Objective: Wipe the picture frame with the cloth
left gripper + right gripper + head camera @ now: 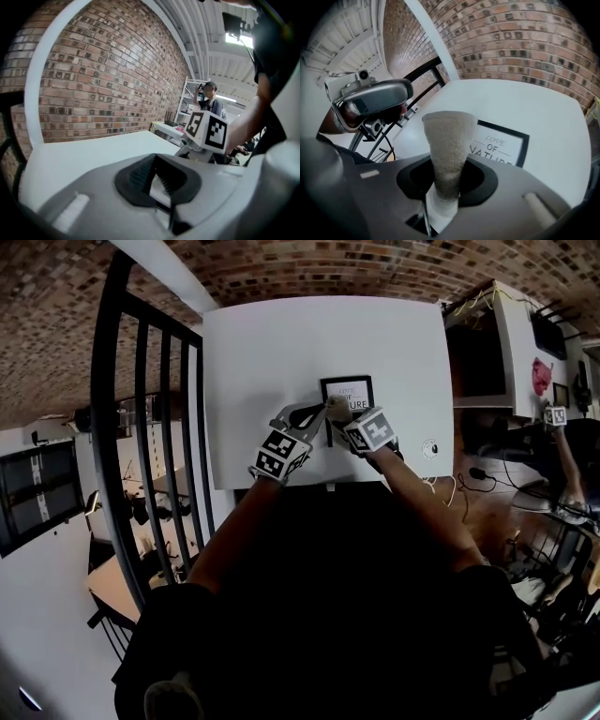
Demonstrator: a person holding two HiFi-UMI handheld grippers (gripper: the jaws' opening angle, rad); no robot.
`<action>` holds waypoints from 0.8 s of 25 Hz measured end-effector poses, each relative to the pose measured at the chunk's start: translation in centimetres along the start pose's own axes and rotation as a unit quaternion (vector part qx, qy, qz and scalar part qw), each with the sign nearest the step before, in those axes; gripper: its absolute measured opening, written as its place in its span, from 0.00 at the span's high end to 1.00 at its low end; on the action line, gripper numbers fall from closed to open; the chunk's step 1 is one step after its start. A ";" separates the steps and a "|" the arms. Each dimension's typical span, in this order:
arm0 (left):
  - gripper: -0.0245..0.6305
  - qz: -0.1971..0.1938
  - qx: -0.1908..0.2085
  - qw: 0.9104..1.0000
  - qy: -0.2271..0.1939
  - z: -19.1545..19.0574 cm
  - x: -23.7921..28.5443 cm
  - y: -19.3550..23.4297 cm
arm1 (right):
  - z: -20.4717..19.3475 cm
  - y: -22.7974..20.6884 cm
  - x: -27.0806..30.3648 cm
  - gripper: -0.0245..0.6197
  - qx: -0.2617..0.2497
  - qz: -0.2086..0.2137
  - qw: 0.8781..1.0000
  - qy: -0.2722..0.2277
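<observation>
A black picture frame (347, 392) with printed words lies flat near the front of the white table (281, 343). My right gripper (343, 416) is shut on a rolled beige cloth (337, 408), whose end rests at the frame's lower left corner. In the right gripper view the cloth (447, 150) sticks up out of the right gripper (444, 190), with the frame (501, 143) just behind it. To the left of the frame sits my left gripper (300, 416). Its ridged pads (140, 173) stand apart with only the table showing between them, so the left gripper (159, 180) is open and holds nothing.
A black railing (141, 427) runs along the table's left side. A small round white object (430, 448) lies near the table's right front corner. Cables and a desk (487, 352) crowd the right. A person (208, 101) stands far off by shelves.
</observation>
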State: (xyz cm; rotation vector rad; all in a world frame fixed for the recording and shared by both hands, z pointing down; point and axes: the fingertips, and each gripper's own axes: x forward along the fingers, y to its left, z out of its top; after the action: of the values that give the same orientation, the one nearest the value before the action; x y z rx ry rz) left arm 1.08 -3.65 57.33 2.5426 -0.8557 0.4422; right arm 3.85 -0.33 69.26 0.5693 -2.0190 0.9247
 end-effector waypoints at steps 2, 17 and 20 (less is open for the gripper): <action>0.96 0.004 -0.004 1.000 0.002 -0.3 -0.3 0.3 | -0.8 1.8 1.2 0.79 -0.023 0.018 0.999 0.028; 0.96 -0.015 0.001 1.000 0.013 -0.7 0.8 0.0 | -5.9 0.0 1.7 0.79 0.031 0.005 0.997 0.068; 0.96 -0.027 0.008 0.999 0.018 -0.6 1.6 -0.7 | -6.4 -1.7 0.9 0.79 0.045 -0.006 0.998 0.050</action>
State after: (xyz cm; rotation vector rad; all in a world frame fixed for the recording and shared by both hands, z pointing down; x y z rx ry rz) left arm 2.68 -3.66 58.34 2.5591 -0.7706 0.4773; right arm 7.66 3.50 73.15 0.5720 -1.8906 1.0212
